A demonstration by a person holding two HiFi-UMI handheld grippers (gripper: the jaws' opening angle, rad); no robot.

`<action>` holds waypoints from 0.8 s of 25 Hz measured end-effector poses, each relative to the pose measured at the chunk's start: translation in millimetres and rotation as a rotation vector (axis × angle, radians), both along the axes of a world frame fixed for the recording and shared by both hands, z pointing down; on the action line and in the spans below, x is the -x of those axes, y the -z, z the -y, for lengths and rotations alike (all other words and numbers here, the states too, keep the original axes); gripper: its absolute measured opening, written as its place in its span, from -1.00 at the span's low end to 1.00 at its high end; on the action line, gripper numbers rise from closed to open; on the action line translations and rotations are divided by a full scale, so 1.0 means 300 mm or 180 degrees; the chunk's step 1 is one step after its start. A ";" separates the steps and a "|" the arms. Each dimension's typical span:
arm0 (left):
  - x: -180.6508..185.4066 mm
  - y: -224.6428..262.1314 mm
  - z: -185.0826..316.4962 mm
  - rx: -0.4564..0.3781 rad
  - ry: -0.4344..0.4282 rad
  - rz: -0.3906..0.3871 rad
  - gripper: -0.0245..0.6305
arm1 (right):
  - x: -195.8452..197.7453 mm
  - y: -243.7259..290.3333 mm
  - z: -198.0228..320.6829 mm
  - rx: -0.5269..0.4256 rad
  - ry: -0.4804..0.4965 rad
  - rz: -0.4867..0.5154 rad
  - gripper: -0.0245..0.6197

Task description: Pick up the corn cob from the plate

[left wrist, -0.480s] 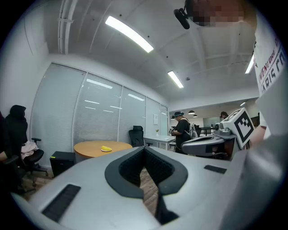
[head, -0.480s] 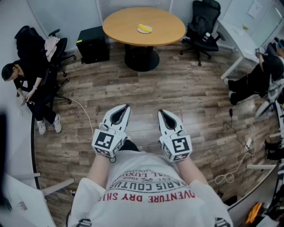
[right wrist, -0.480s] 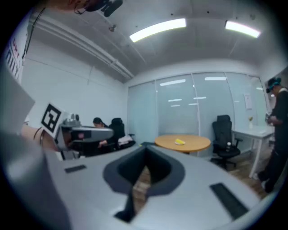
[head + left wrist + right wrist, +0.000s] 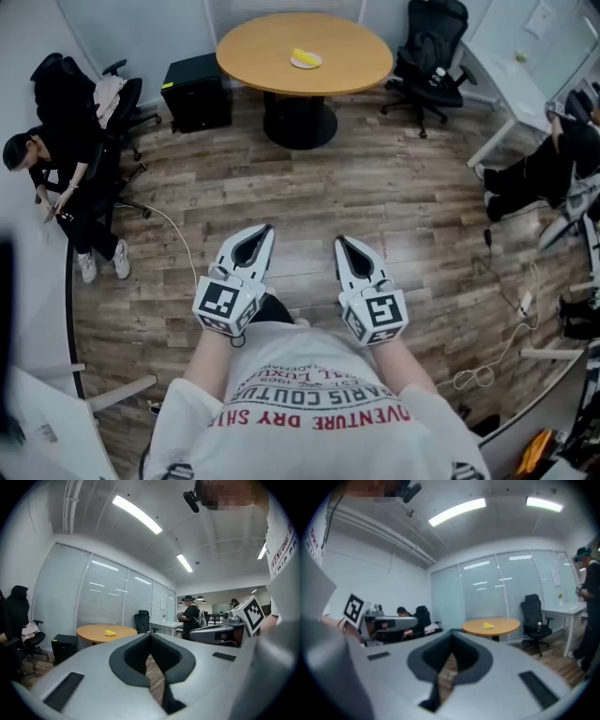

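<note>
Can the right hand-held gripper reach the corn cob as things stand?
Probably not yet: the right hand-held gripper, shut, sits by the person's body; the corn cob lies on its plate on the round table across the floor. Nothing blocks the way.

Showing vivid in the small yellow corn cob (image 4: pixel 305 57), gleaming plain in the round white plate (image 4: pixel 317 66), and spreading warm tan over the round wooden table (image 4: pixel 356 47). Pairing light grey shells with black inner pads on the left gripper (image 4: pixel 269 227) and the right gripper (image 4: pixel 338 238), each carrying black-and-white square markers on its cube. Streaking grey-brown through the plank wooden floor (image 4: pixel 394 187). Printing red and black lettering across the white T-shirt (image 4: pixel 281 352).
</note>
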State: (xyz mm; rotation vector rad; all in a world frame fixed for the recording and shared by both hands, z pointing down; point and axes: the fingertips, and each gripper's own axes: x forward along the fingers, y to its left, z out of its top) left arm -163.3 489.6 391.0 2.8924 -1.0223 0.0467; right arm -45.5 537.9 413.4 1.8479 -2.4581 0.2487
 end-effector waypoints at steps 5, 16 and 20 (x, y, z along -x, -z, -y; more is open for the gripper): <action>-0.028 -0.016 0.014 0.0005 -0.0048 0.0017 -0.82 | -0.027 -0.027 0.008 0.0055 -0.0039 0.0006 -0.83; -0.074 -0.025 0.224 0.0046 -0.0099 0.0007 -0.82 | -0.107 -0.073 0.214 0.0211 -0.0140 0.0062 -0.83; -0.090 -0.033 0.383 0.0062 -0.0142 -0.0022 -0.82 | -0.120 -0.083 0.367 0.0229 -0.0195 0.0030 -0.83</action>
